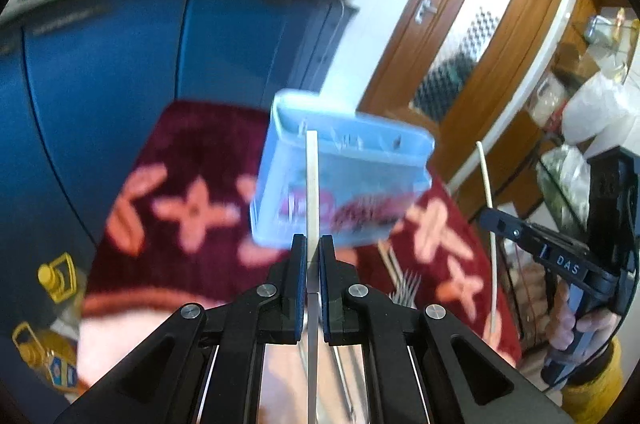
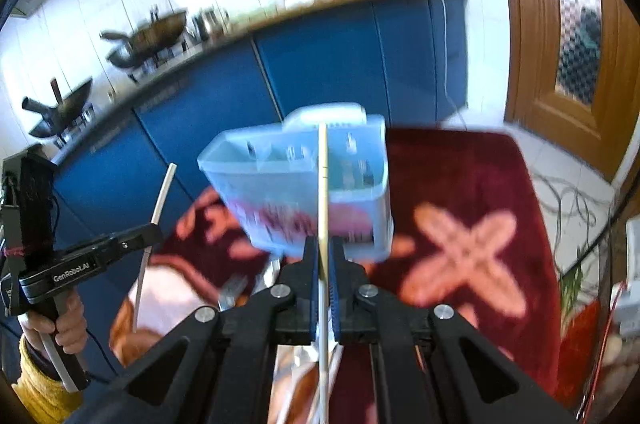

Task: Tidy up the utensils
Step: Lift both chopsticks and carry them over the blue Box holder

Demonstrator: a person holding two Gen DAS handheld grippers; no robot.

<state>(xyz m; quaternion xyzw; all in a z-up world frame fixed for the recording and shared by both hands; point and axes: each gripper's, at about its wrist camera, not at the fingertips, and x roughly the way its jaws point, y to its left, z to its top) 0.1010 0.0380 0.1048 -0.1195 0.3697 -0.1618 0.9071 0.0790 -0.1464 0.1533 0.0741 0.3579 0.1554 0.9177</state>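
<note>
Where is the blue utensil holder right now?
The blue utensil holder stands on the dark red flowered cloth, straight ahead of both grippers in each wrist view, in front of the blue cabinets. The forks lie on the cloth nearer the cameras.

Motion blur smears the pale blue holder (image 1: 340, 179) in both wrist views — its inner dividers and whatever stands in them cannot be made out. The white stick (image 1: 312, 183) in the left tool (image 1: 313, 252) runs off the bottom edge, so its lower end is unseen; the same goes for the cream stick (image 2: 323, 183) in the right tool (image 2: 324, 256). A fork (image 1: 406, 286) shows only its tines — its handle is hidden behind the tool. The flower-patterned red cloth (image 1: 192, 183) on the tabletop is blurred throughout.
</note>
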